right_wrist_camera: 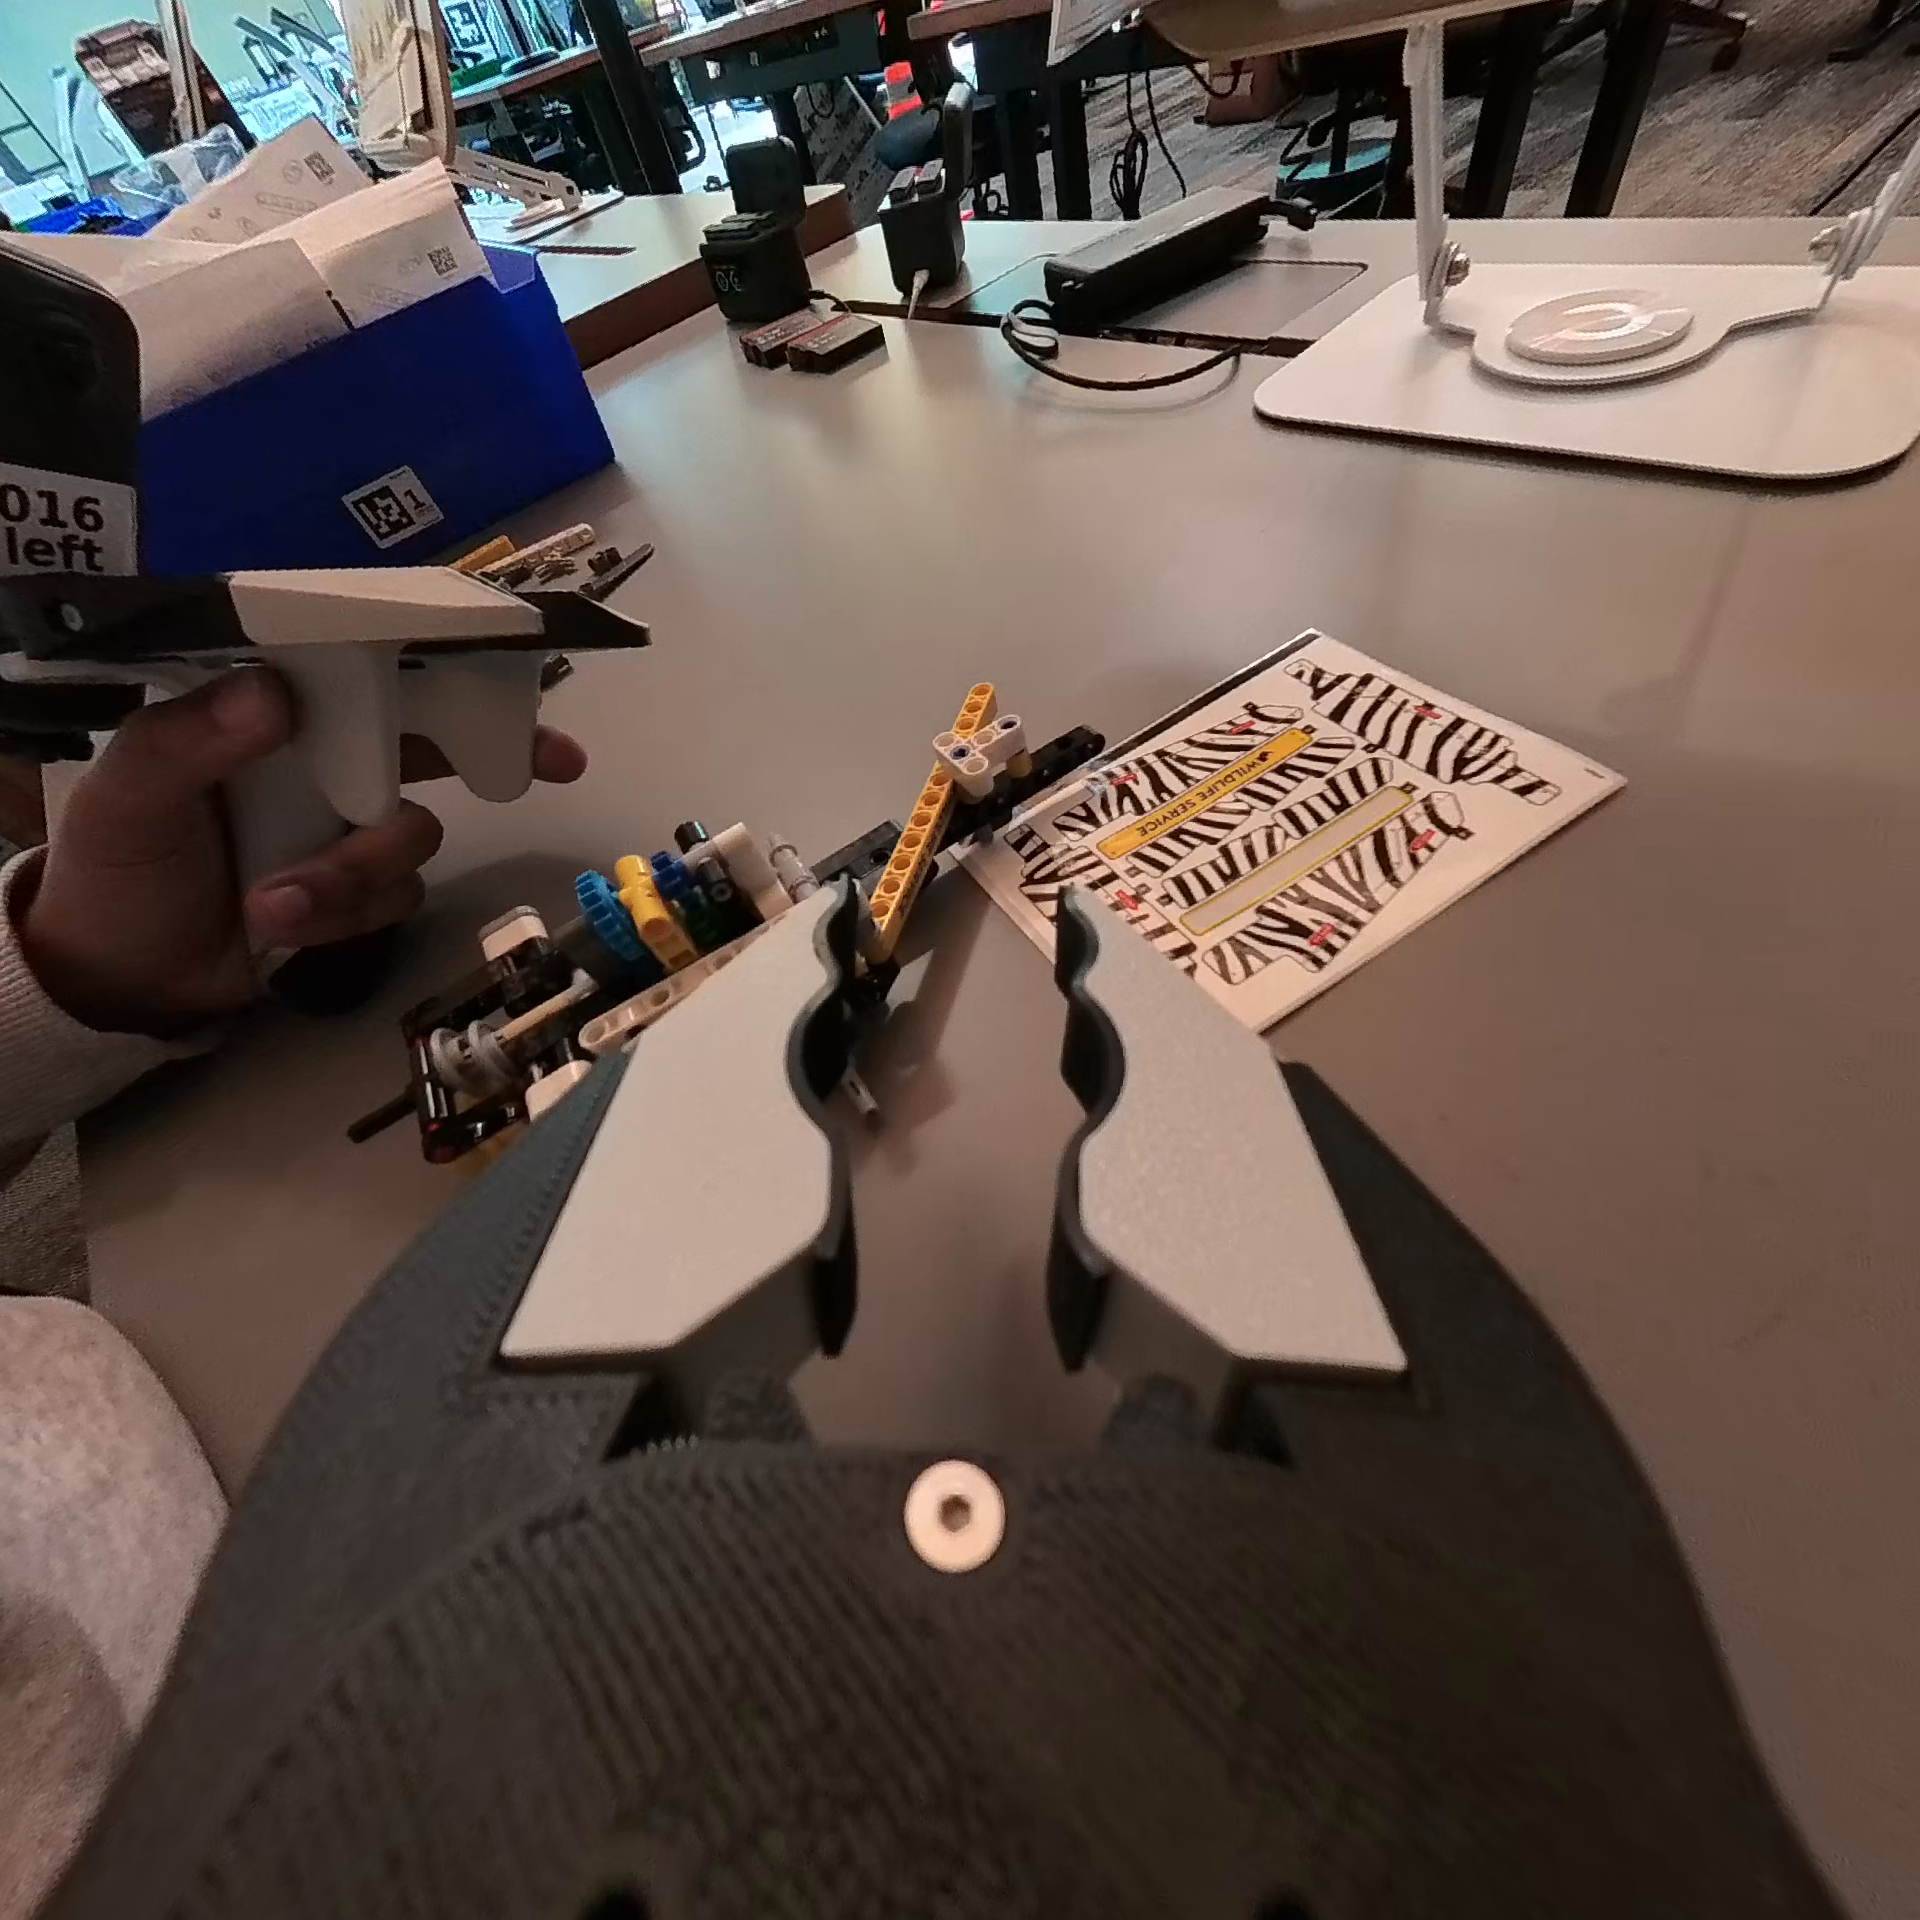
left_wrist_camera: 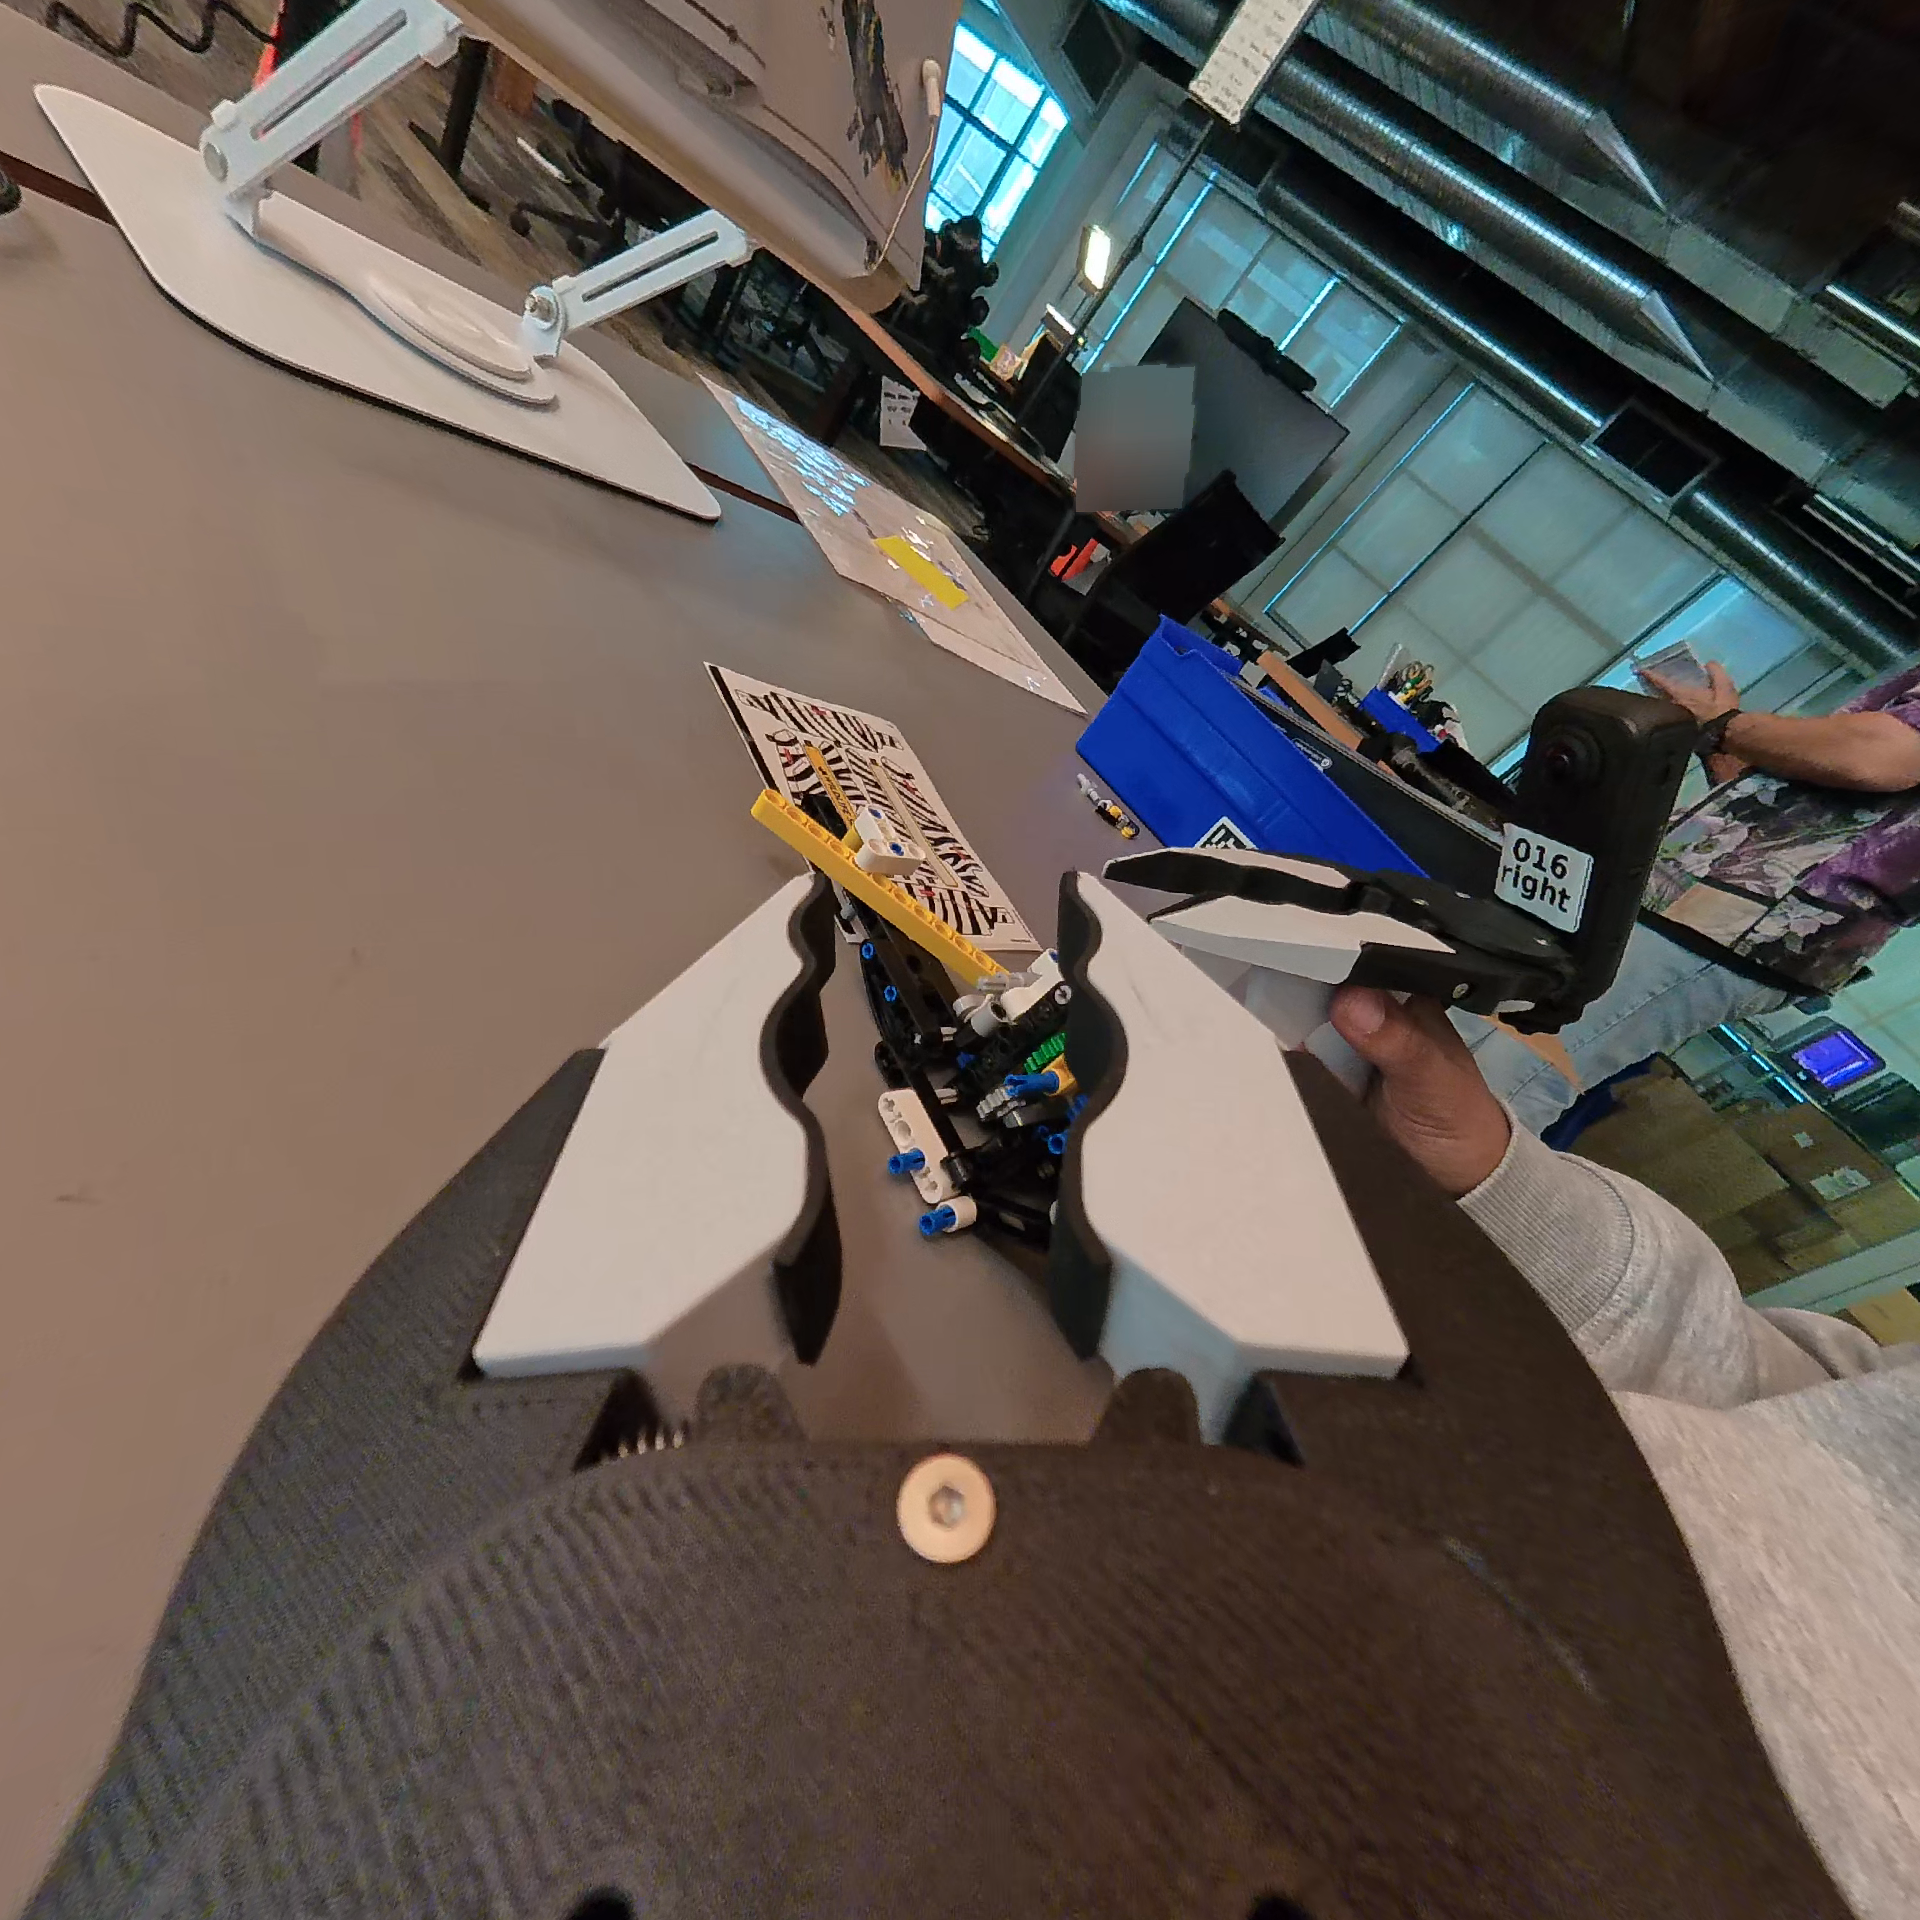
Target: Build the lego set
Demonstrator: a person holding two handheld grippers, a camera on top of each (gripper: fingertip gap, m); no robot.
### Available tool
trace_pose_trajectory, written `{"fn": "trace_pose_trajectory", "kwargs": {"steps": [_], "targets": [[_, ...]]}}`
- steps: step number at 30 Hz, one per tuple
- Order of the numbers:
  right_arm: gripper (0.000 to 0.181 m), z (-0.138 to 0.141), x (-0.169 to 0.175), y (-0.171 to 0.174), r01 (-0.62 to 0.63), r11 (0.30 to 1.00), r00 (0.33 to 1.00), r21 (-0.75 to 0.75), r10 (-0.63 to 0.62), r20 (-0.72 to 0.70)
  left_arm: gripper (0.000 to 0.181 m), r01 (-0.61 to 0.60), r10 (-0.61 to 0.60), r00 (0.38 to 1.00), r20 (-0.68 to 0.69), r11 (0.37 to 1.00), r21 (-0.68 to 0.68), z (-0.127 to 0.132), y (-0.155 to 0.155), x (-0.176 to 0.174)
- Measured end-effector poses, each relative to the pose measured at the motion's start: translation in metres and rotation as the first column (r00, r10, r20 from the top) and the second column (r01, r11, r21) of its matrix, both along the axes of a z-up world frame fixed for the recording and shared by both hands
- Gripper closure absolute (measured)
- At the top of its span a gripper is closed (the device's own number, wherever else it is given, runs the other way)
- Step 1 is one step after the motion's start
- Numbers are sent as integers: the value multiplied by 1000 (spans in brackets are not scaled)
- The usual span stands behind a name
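A part-built lego model point(right_wrist_camera: 665, 935) lies on the grey table point(right_wrist_camera: 1143, 540): a black frame with blue gears, white parts and a long yellow beam point(right_wrist_camera: 925, 821) slanting up from it. In the left wrist view the model point(left_wrist_camera: 956, 1049) and its beam point(left_wrist_camera: 883, 904) show between my fingers, lower down on the table. My left gripper point(left_wrist_camera: 940, 904) is open and empty; in the right wrist view it point(right_wrist_camera: 613, 629) hovers above and left of the model. My right gripper point(right_wrist_camera: 956, 914) is open and empty, its left finger point(right_wrist_camera: 727, 1091) over the model's near side. It also shows side-on in the left wrist view point(left_wrist_camera: 1132, 891).
A zebra-striped sticker sheet point(right_wrist_camera: 1299, 831) lies just right of the model. A blue bin point(right_wrist_camera: 374, 436) with papers stands at the back left, loose lego pieces point(right_wrist_camera: 551, 556) in front of it. A white stand base point(right_wrist_camera: 1600, 395) sits back right. Chargers and cables point(right_wrist_camera: 914, 249) line the far edge.
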State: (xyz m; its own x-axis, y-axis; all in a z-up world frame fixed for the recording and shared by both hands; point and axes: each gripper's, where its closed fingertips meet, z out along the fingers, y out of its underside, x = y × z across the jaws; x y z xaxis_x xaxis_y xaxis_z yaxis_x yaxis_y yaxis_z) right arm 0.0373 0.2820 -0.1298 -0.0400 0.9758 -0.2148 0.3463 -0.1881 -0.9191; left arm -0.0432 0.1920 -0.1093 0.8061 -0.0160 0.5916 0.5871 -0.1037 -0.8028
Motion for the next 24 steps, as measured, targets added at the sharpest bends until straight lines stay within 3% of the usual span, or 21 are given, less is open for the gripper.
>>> {"fn": "trace_pose_trajectory", "kwargs": {"steps": [15, 21, 24], "targets": [[142, 1, 1, 1, 6, 1000, 1000, -10, -6, -8, 139, -14, 13, 1000, 9, 1000, 13, 2, -1, -2], [126, 16, 5, -22, -14, 966, 1000, -260, 10, -14, 142, -106, 111, 992, -52, 990, 88, 14, -14, -7], [116, 9, 5, -38, 13, 978, 995, -208, 9, 102, 143, -114, 121, 991, -64, 988, 103, 17, -19, -3]]}}
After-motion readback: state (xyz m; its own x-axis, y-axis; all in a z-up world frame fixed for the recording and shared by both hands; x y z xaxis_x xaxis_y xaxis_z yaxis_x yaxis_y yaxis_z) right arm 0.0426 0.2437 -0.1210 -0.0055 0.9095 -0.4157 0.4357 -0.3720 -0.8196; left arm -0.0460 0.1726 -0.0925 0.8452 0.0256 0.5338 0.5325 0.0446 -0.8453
